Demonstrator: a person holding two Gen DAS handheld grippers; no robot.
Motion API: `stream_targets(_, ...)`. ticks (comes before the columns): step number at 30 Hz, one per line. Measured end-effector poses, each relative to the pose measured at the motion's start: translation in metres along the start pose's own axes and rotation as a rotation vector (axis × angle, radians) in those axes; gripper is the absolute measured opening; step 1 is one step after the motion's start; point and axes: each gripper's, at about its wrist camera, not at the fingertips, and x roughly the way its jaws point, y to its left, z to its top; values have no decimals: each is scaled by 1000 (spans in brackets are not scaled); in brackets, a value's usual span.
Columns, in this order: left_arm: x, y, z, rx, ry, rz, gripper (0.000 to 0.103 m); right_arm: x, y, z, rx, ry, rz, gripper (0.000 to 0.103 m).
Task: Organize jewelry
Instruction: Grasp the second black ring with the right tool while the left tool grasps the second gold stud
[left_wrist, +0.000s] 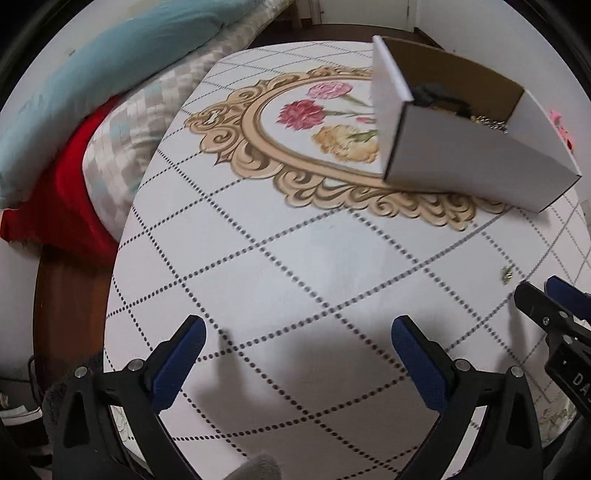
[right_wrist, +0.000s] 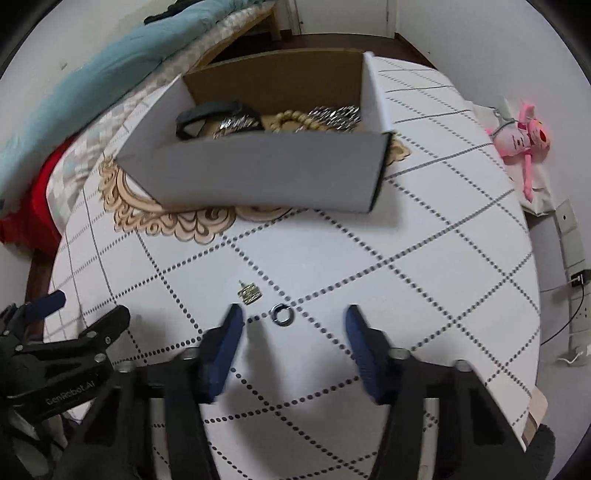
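A white cardboard box (right_wrist: 266, 173) stands on the table and holds a black band (right_wrist: 207, 114), a beaded bracelet (right_wrist: 291, 120) and silver chains (right_wrist: 334, 114). It also shows in the left wrist view (left_wrist: 461, 158). A small gold earring (right_wrist: 250, 293) and a silver ring (right_wrist: 281, 312) lie on the tablecloth just ahead of my right gripper (right_wrist: 293, 314), which is open and empty. The earring shows in the left wrist view (left_wrist: 507, 274). My left gripper (left_wrist: 297, 328) is open and empty over bare cloth, left of the right gripper (left_wrist: 546, 295).
The round table has a white cloth (right_wrist: 369, 258) with dotted lines and a gold floral medallion (left_wrist: 258, 147). Pillows and a red blanket (left_wrist: 66, 184) lie to the left. A pink plush toy (right_wrist: 524, 133) hangs at the right wall.
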Motion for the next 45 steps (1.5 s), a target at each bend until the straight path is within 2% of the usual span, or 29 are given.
stream_targets(3,2,3,-1,2,-3,14,103,0,11,-5,-51,-37,-68,41)
stream_targets(4,2,3,-1,2,-3,15,103,0,13,-5,-66,-46,-87,29)
stream_targets(6,2,2,1,4,-6,17,103,-1,16,-8,-81,-57,-89,13)
stream_targets(9,-3,-6,2,22,-18,19,103,-3,12,-9,-70,-52,-68,13)
stream_targets(12,-11,-18,3,41,-41,-2,103,-13,-9,-8,-5,-68,-50,13)
stream_targets(17,-20,-55,12,57,-59,-131,102,-27,-46,-7,101,-77,-50,13)
stream_targets(22,-22,-97,11,120,-84,-198,102,-29,-78,-12,179,-73,-68,13)
stream_targets(24,-22,-111,9,152,-95,-200,92,-30,-87,-13,197,-73,-72,13)
stream_targets(26,-18,-122,9,185,-92,-192,70,-31,-93,-14,209,-72,-72,13)
stream_targets(27,-16,-127,9,197,-88,-191,65,-31,-95,-14,214,-72,-71,13)
stream_targets(29,-20,-130,9,202,-113,-201,47,-31,-98,-16,219,-74,-69,13)
stream_targets(30,-21,-131,10,212,-120,-205,42,-31,-99,-15,219,-76,-69,13)
stream_targets(32,-23,-135,11,232,-129,-217,17,-31,-99,-15,222,-77,-66,13)
stream_targets(34,-21,-134,14,243,-133,-220,10,-30,-98,-15,221,-76,-65,13)
stream_targets(45,-26,-128,14,231,-144,-243,5,-46,-90,-10,217,-110,-33,13)
